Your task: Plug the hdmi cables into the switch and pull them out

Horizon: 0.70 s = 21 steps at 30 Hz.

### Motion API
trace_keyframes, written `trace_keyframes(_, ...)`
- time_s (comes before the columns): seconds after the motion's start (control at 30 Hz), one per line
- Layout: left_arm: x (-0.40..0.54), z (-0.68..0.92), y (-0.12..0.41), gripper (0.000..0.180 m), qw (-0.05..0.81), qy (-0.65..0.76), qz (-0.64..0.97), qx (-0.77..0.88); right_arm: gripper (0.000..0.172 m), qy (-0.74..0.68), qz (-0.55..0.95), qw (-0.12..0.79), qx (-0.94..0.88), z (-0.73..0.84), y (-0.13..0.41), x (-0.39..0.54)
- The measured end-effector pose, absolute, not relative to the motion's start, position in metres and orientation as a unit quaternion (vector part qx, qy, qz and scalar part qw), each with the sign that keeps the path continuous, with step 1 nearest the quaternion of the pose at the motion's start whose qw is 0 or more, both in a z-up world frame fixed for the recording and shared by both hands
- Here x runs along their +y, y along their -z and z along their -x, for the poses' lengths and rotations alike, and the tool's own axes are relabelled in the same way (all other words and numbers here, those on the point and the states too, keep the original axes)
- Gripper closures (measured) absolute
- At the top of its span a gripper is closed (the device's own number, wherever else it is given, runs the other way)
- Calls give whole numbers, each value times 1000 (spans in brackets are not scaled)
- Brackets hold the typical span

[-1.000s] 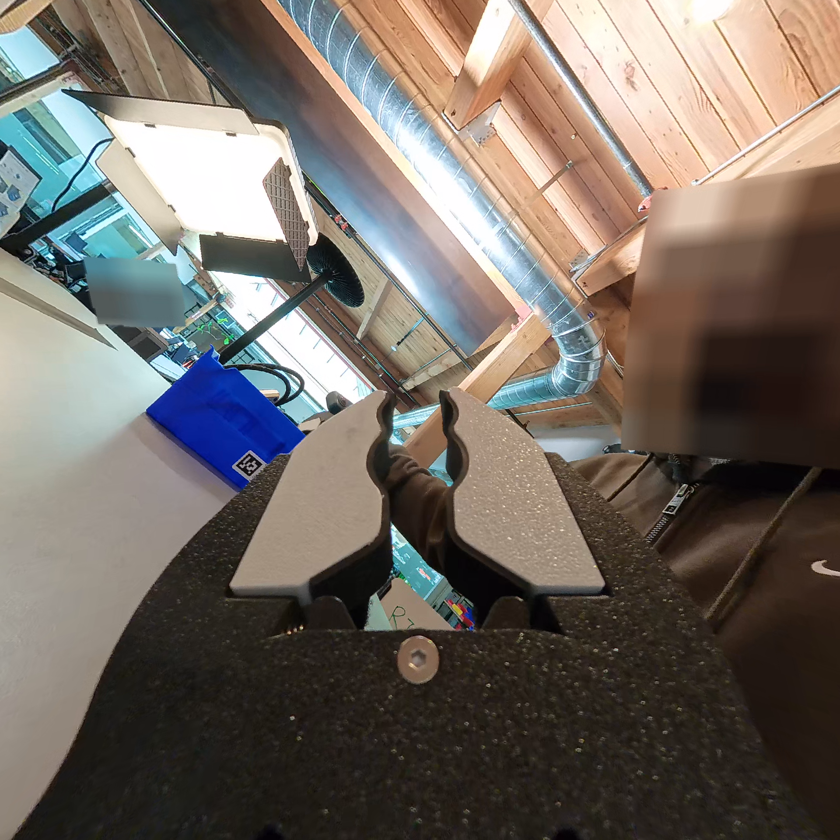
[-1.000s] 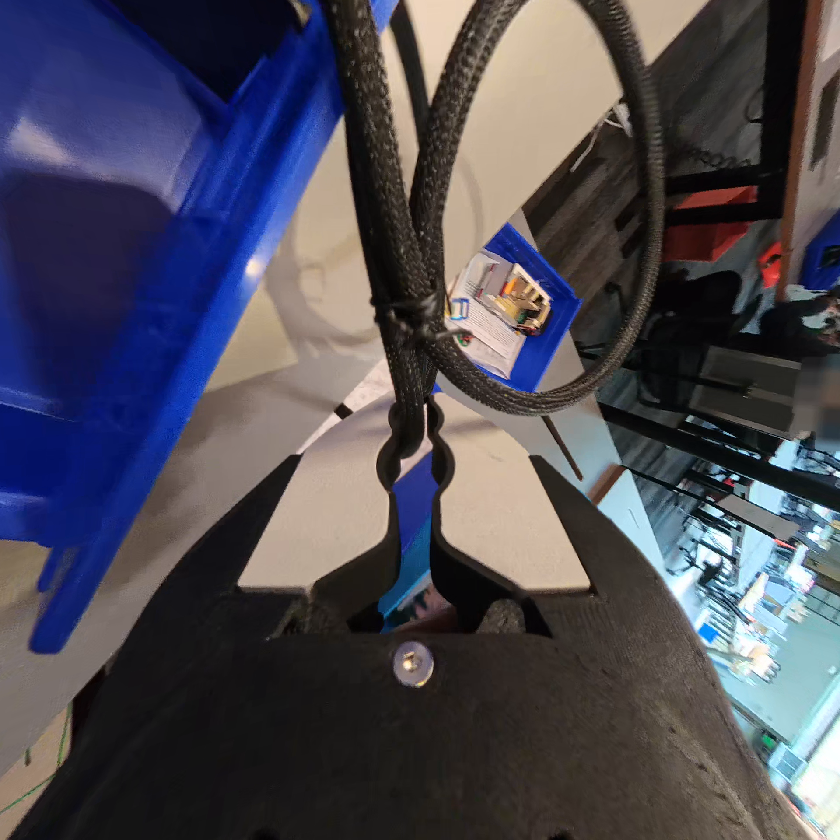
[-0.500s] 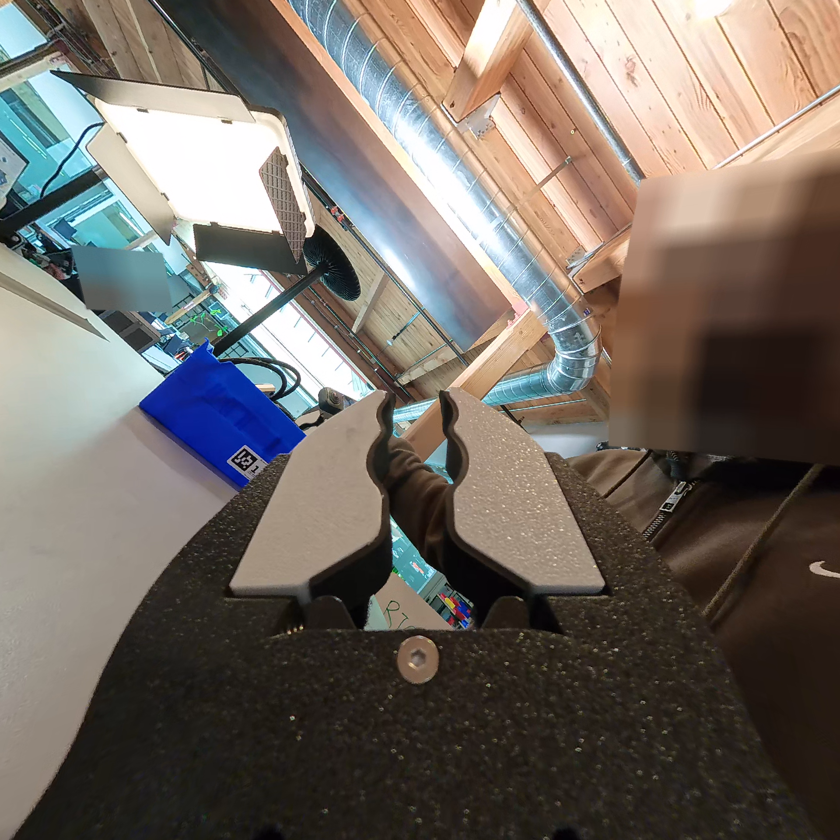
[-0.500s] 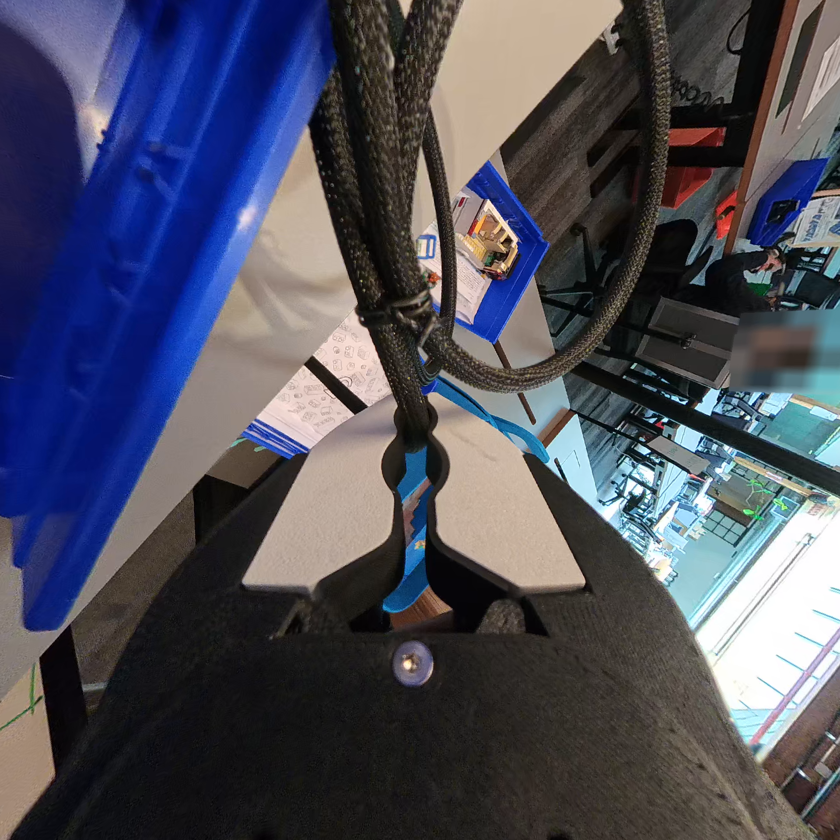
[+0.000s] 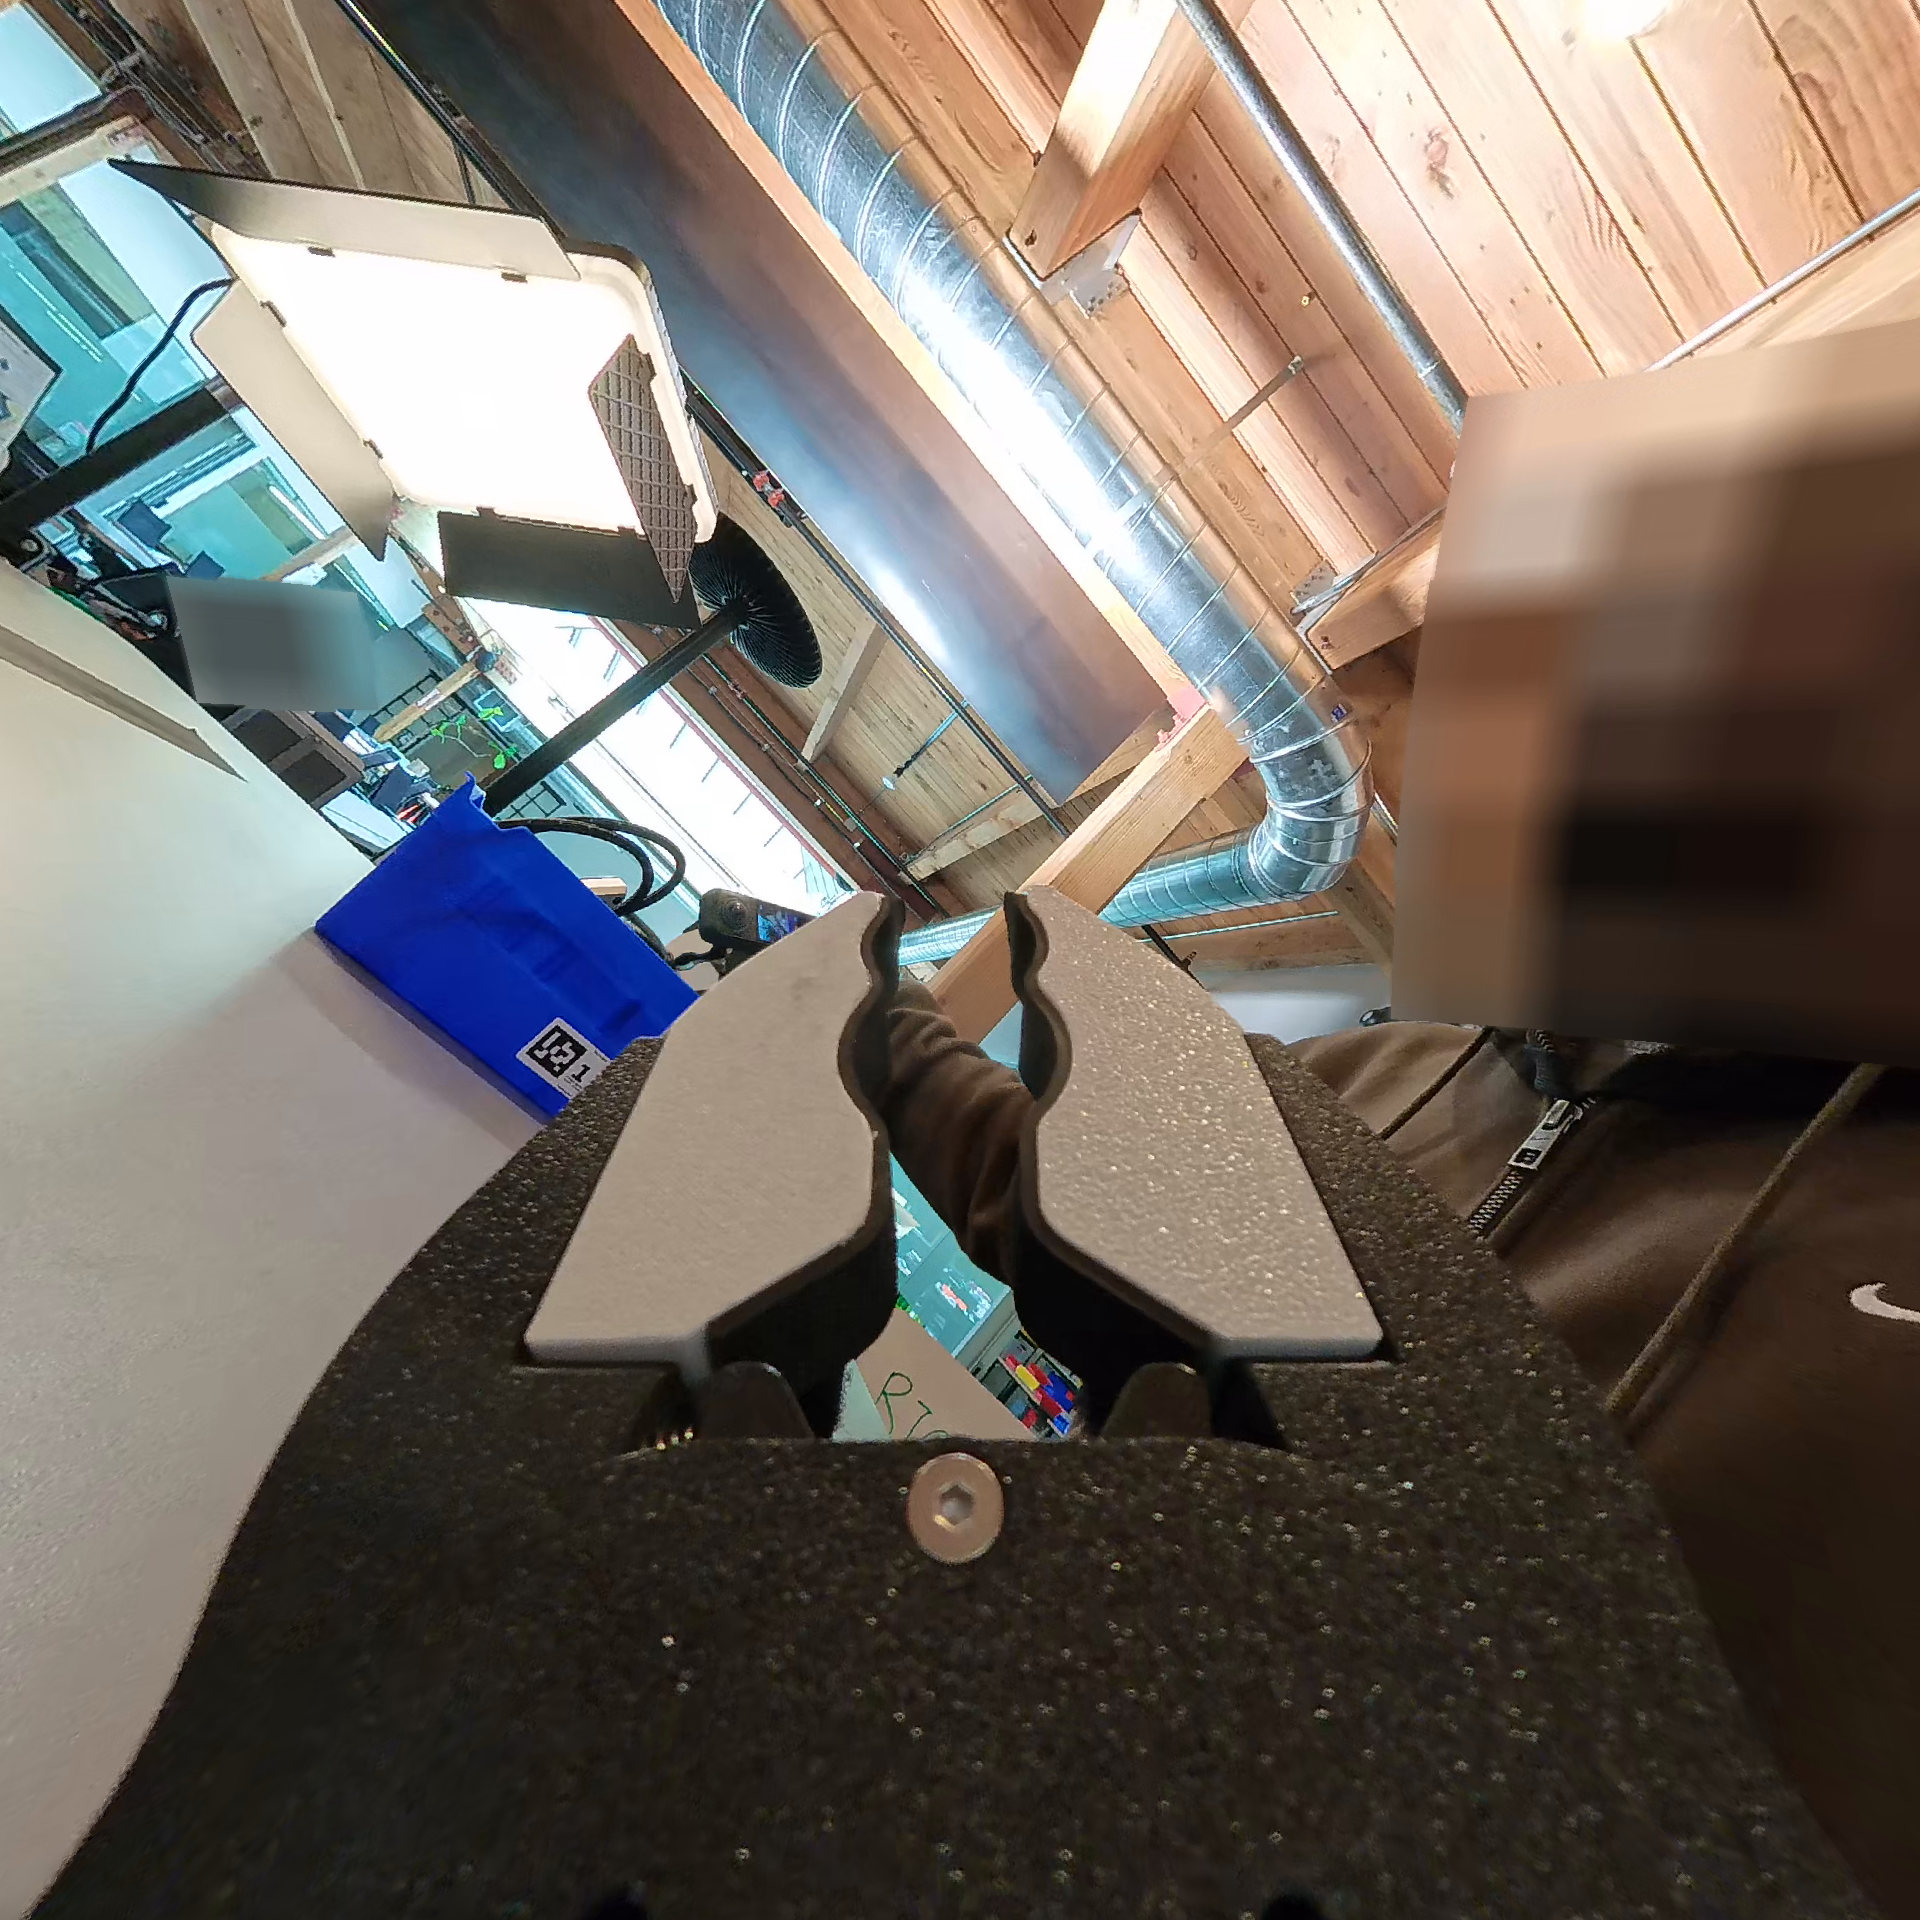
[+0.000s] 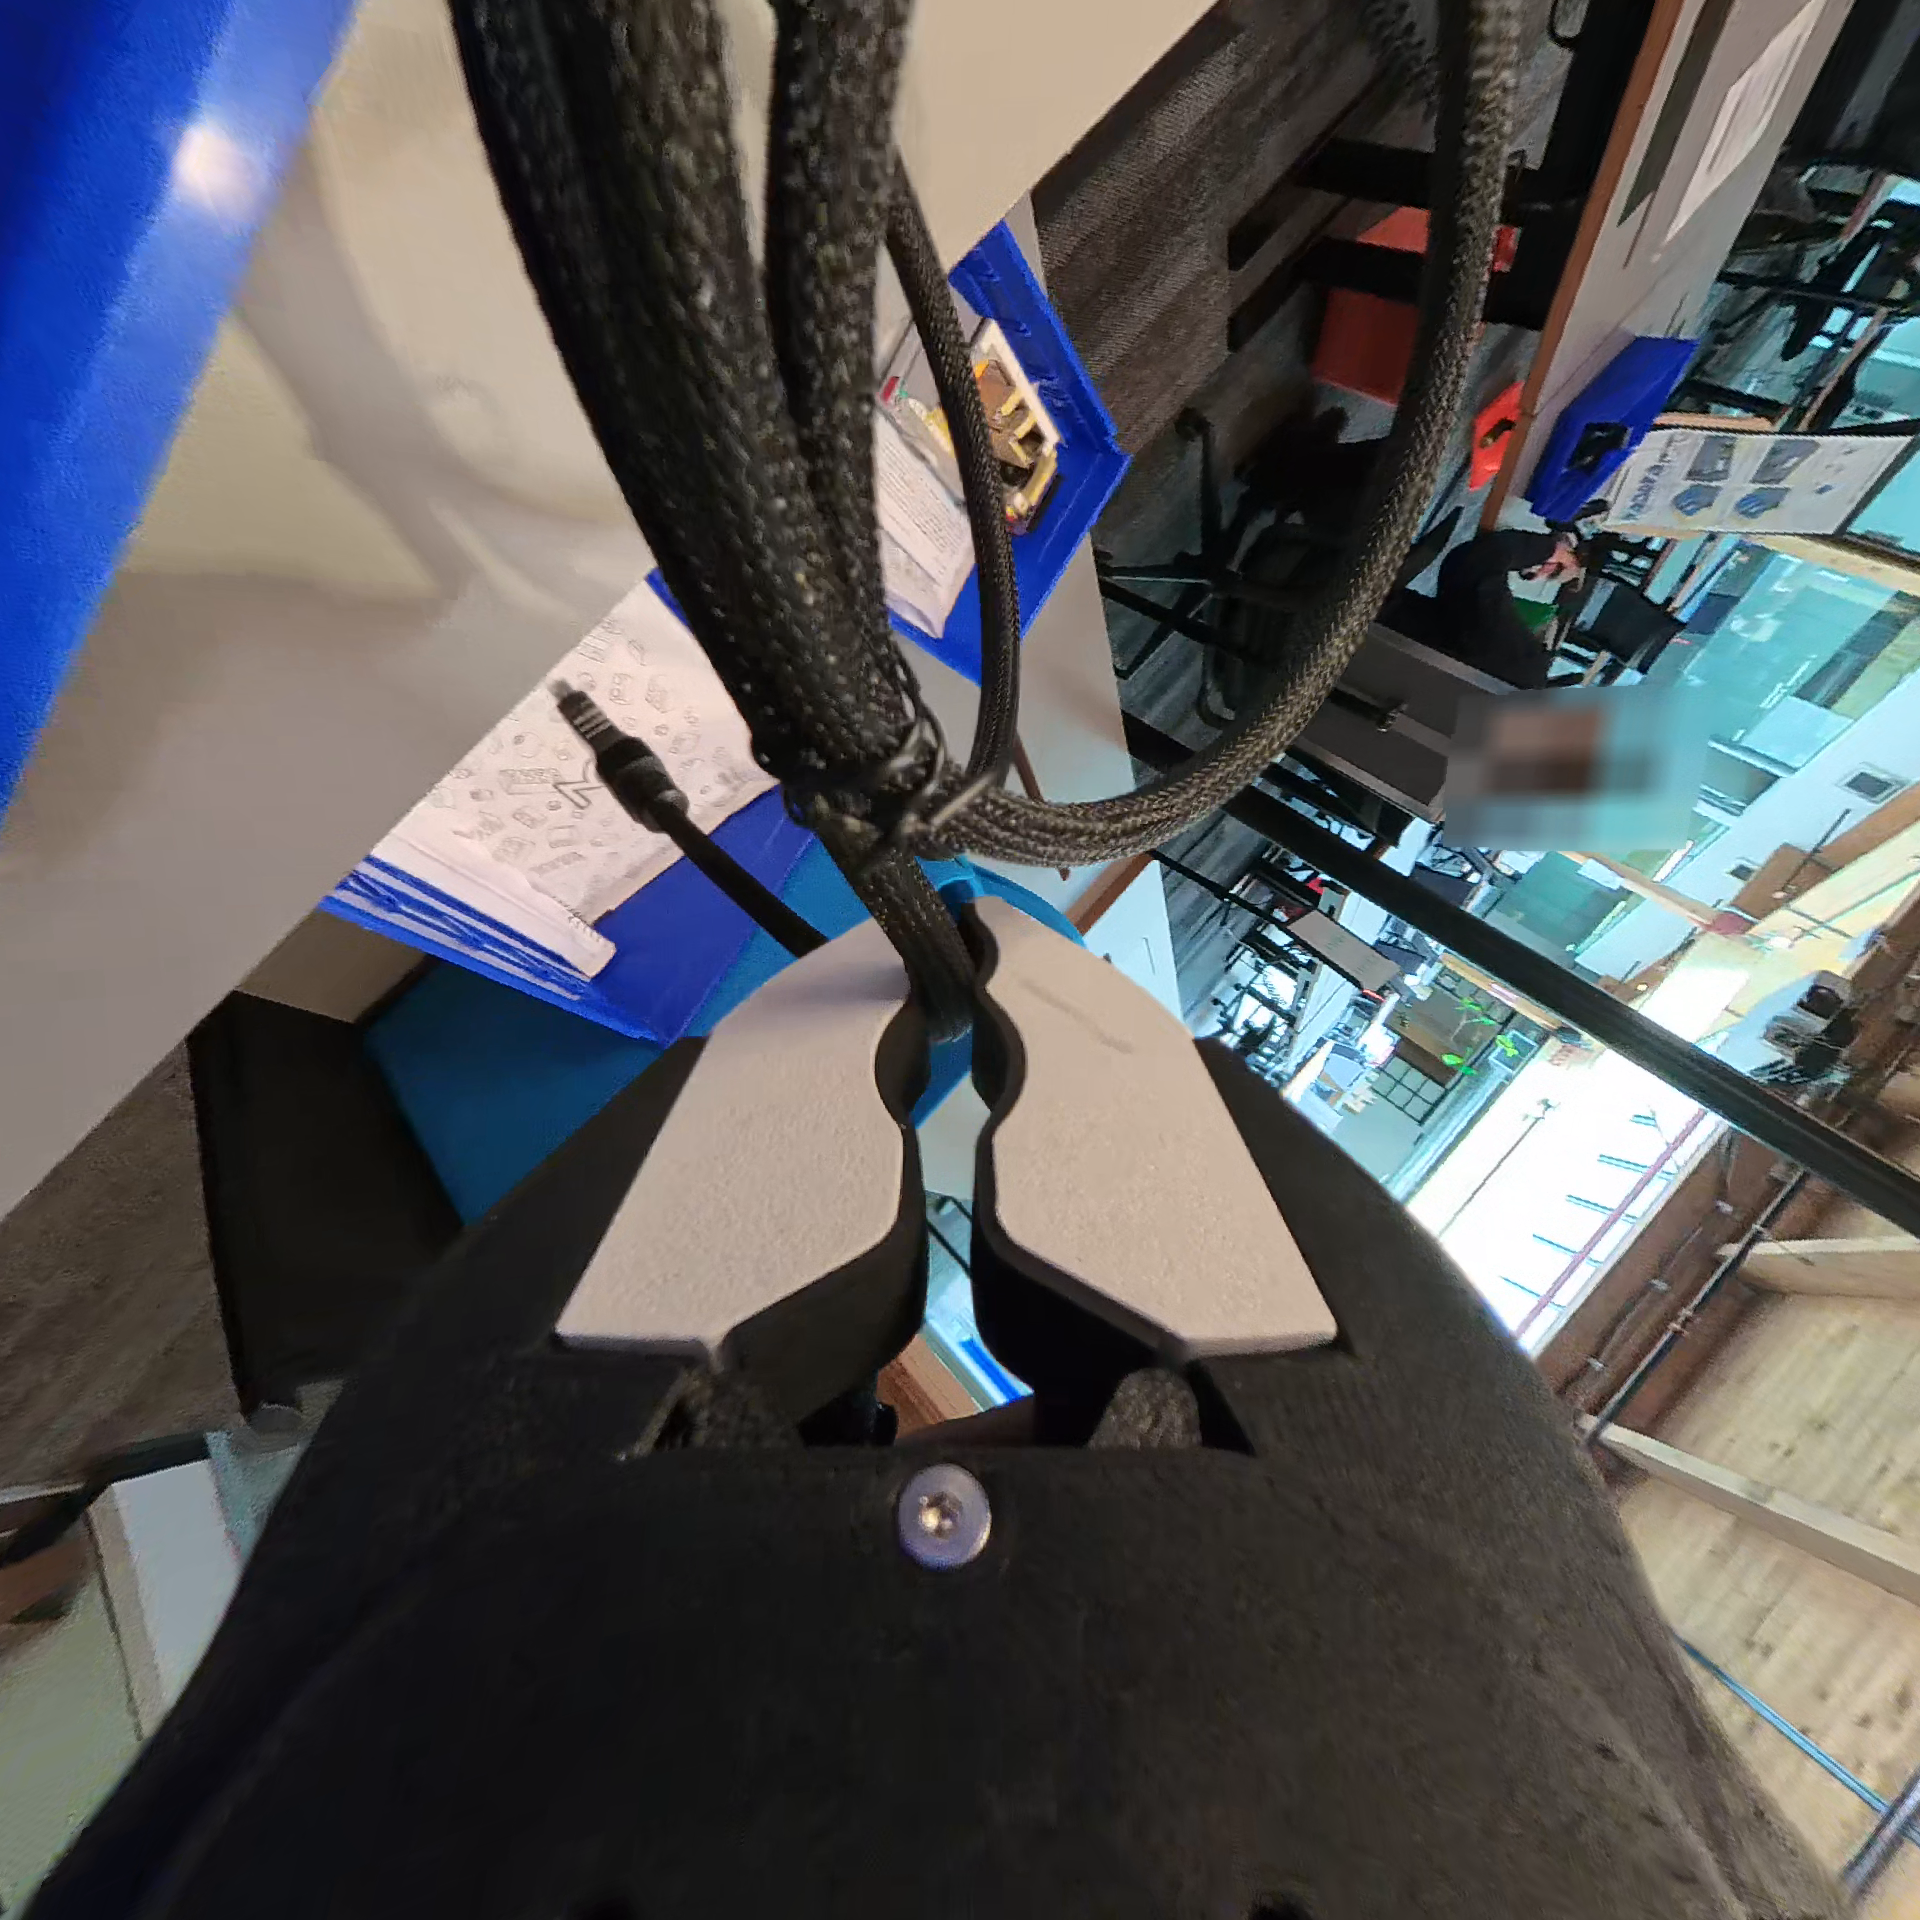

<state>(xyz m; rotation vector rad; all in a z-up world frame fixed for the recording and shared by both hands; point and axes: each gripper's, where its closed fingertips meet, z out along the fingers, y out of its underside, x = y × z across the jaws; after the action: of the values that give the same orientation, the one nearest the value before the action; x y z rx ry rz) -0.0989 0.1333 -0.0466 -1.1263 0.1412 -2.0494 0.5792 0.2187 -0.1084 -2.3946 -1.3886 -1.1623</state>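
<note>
Cable bundle (image 6: pixel 727 499) (black, braided) now hangs farther from blue bin (image 6: pixel 94 312).

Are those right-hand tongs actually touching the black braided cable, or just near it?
Touching. The right wrist view shows the right tongs closed on the black braided cable, which runs between both fingertips with no visible gap, just below its tied bundle.

Left wrist view: low beside the white table (image 5: pixel 156 1143), tilted up at ceiling duct (image 5: pixel 935 312). Right wrist view: close under the braided cable bundle (image 6: pixel 727 468), facing table edge and floor. Shared: blue bin (image 5: pixel 488 966), cable.
</note>
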Motion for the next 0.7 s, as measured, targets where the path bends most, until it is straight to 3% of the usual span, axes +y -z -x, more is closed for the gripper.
trace_keyframes(0.17, 134, 99, 47, 160, 390, 805, 443, 55, 171, 456, 760, 83, -456, -575, 64, 230)
trace_keyframes(0.37, 134, 99, 47, 160, 389, 805, 444, 54, 170, 494, 756, 164, -396, -541, -13, 244)
trace_keyframes(0.7, 133, 97, 47, 160, 390, 804, 445, 59, 165, 278, 870, 282, -293, -449, -52, 256)
